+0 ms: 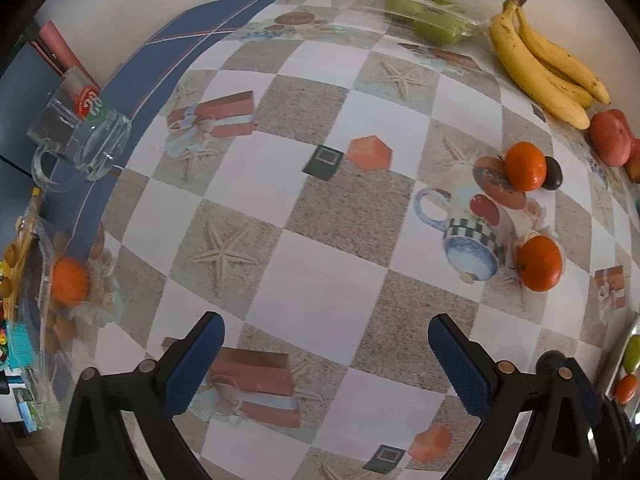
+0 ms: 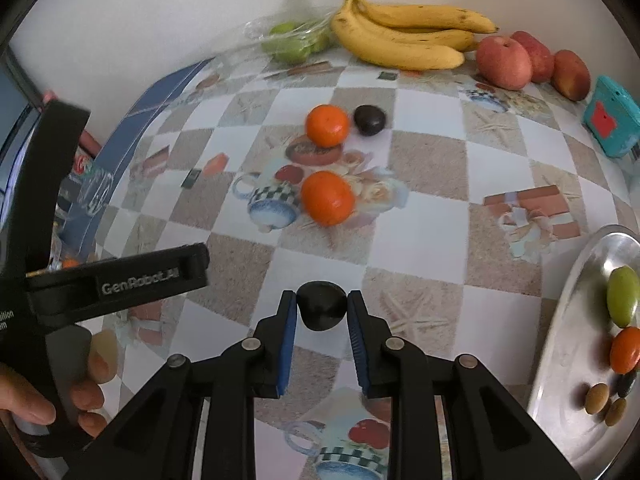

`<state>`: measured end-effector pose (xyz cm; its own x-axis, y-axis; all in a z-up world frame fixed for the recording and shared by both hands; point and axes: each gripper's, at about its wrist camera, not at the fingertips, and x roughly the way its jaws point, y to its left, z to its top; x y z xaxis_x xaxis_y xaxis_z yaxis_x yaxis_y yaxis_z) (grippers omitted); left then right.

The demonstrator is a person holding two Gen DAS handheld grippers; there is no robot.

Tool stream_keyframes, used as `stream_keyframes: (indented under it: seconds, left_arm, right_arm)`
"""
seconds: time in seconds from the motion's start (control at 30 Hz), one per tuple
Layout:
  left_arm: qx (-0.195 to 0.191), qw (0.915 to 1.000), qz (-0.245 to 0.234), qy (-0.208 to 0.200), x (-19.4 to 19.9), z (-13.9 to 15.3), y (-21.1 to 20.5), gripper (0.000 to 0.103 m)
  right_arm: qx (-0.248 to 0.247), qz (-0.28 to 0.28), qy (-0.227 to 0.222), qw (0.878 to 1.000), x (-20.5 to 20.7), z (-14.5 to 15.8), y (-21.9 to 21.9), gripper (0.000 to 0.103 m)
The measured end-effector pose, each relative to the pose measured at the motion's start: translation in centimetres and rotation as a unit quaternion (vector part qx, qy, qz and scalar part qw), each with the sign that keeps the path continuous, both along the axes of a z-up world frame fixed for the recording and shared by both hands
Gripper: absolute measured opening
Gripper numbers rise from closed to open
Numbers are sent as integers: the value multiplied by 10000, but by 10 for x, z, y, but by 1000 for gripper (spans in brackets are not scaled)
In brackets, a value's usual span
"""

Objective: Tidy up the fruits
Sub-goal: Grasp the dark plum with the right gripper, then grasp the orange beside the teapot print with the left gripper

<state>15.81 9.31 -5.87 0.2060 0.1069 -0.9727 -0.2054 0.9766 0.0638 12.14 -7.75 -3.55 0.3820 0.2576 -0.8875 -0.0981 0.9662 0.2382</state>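
We held the right hand-held gripper low in the centre of its wrist view, its blue pads clamped on a small dark fruit that sat between the fingertips above the tabletop. Our left hand-held gripper hung at the bottom of its own view with its fingers spread wide apart and nothing between them; in the right wrist view its black body showed at the left edge, with our left hand wrapped around the handle.

Beyond the right fingertips, near the middle of the frame, two oranges lay apart from each other: the nearer orange and the farther orange, with another dark fruit just beside the farther one. At the lower right edge a metal tray held a green fruit, an orange-red fruit and a few small brownish and dark pieces.

Along the wall at the top of the frame we saw a bunch of bananas, red apples to its right, and green apples in clear plastic to its left. A teal box stood at the right edge. In the left wrist view a glass mug sat at the left, and an orange in a clear container lay lower left.
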Motion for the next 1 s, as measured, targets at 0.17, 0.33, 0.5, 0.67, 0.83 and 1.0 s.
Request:
stream_keyframes:
  seconds: [0.17,0.33,0.5,0.67,0.83,1.0]
  left_arm:
    - [-325,9991,-3,-259,2,9,-16,101]
    - [-636,9963,-218,-530,4,19,-41,84]
    - [-1116,9913,-335,-618,9,19,-58,70]
    - [-1493,9860,-316,-674,20,18,-73,59]
    - [-1713,9832,-230,-585,33,7,-75,50]
    - [-1792,9829,-133,-398,39,-4,-80,47]
  right_arm:
    - [63,-424,76,9991,2,-4,-31,27]
    - [268,-719,-45,9970,0,6,-57,27]
    - [361,-834,-155,9957,-2,14,-71,27]
    - [441,-848,-285,9950,-4,23,-79,26]
    - [464,-836,-347,9948,-6,25,-86,26]
    - [483,-868,-311,9946,-5,23,-93,26]
